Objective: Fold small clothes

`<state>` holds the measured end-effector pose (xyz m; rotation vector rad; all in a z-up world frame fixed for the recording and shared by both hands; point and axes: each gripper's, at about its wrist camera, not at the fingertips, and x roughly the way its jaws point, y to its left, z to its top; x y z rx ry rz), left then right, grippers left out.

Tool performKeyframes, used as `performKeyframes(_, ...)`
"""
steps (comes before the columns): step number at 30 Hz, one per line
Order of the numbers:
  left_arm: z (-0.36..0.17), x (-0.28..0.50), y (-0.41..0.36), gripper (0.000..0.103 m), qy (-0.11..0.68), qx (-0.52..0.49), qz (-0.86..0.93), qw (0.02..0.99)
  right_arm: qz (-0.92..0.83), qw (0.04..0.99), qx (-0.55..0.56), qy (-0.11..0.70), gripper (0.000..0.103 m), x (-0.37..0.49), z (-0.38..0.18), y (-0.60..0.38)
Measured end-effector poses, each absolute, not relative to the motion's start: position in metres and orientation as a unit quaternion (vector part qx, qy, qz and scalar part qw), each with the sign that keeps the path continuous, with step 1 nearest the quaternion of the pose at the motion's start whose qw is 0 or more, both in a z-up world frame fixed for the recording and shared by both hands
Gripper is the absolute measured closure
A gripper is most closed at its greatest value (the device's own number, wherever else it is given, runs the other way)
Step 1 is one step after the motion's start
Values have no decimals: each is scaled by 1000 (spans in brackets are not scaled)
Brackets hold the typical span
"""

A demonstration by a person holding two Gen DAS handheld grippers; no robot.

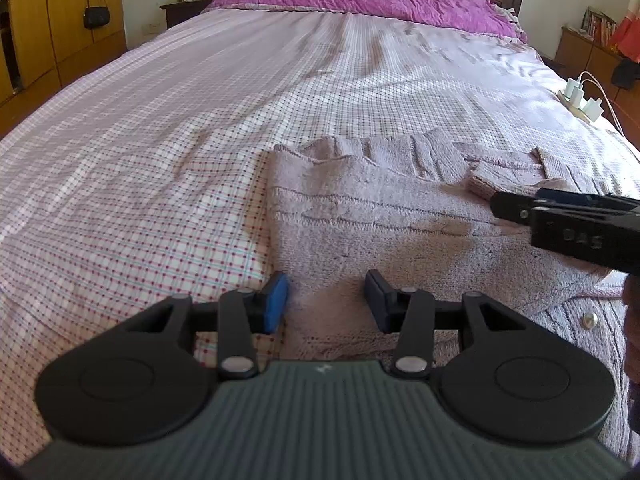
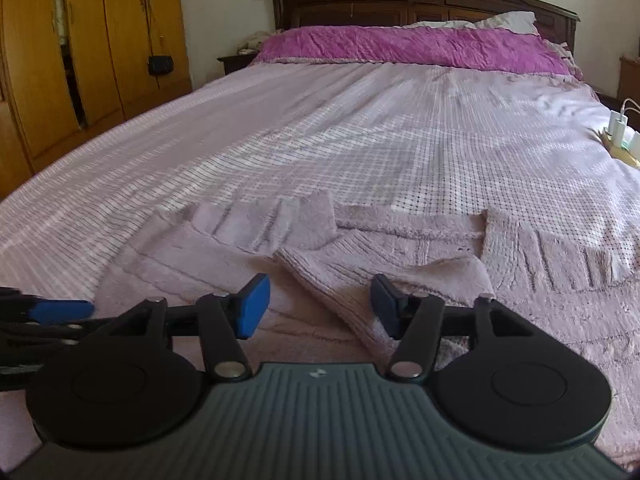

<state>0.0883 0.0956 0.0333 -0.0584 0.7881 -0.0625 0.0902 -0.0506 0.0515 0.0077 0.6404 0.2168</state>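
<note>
Fingers of both the left gripper (image 1: 326,300) and right gripper (image 2: 320,306) are held partly open above the cardigan (image 1: 380,220), nothing gripped. A button (image 1: 589,320) is seen only from the left.

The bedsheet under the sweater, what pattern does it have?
The bedsheet is a white and pink check with small dark dots; the left wrist view shows it best.

Both grippers hung low over the sweater (image 1: 380,216), left gripper (image 1: 326,300) and right gripper (image 2: 320,308) with jaws apart, nothing gripped.
</note>
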Motion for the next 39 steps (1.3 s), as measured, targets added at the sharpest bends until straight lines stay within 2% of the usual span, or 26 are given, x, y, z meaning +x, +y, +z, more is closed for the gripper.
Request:
performKeyframes(3, 33, 89, 96, 57, 384, -30, -31, 922, 82, 946, 6, 313, 82, 95, 46, -57)
performKeyframes(5, 33, 89, 96, 57, 385, -31, -31, 922, 77, 948, 25, 309, 93, 95, 47, -66)
performKeyframes(24, 34, 91, 93, 57, 388, -21, -29, 921, -47, 977, 103, 179, 98, 23, 108, -187)
performKeyframes(27, 34, 91, 92, 57, 389, -18, -29, 921, -73, 976, 108, 177, 98, 10, 103, -212)
performKeyframes(31, 34, 91, 90, 57, 389, -14, -27, 921, -86, 963, 133, 218, 98, 3, 78, -244)
performKeyframes(34, 34, 91, 88, 57, 390, -9, -25, 921, -66, 947, 188, 253, 96, 3, 62, -264)
performKeyframes(35, 34, 91, 88, 57, 390, -8, -24, 921, -57, 943, 201, 260, 92, 3, 57, -266)
performKeyframes(37, 34, 92, 86, 57, 390, -5, -23, 920, -44, 936, 226, 267, 76, 6, 52, -268)
performKeyframes(38, 34, 92, 85, 57, 391, -4, -22, 920, -41, 932, 238, 269, 58, 10, 49, -268)
performKeyframes(39, 34, 92, 85, 57, 391, -3, -21, 920, -37, 929, 249, 270, 46, 14, 47, -268)
